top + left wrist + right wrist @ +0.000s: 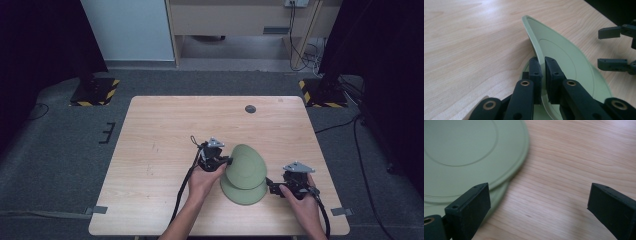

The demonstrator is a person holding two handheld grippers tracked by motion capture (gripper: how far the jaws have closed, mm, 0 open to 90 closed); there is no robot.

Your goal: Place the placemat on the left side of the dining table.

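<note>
Green plate [246, 165], the upper of two near the worktop's front edge, is tilted up, its rim clamped in the left hand-held gripper [543, 65]. Lift slowly, keeping the lower plate [243, 192] flat; the right hand-held gripper [539, 202], jaws apart, could steady it.

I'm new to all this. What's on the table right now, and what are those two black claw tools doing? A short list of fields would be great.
Surface: wooden table
Items: two pale green plates, the upper plate tilted over the lower plate
Left gripper: shut on the upper plate's rim, holding that side raised
Right gripper: jaws wide apart, nothing between them, beside the plates' edge
Other: small dark round disc near the table's far edge
</note>
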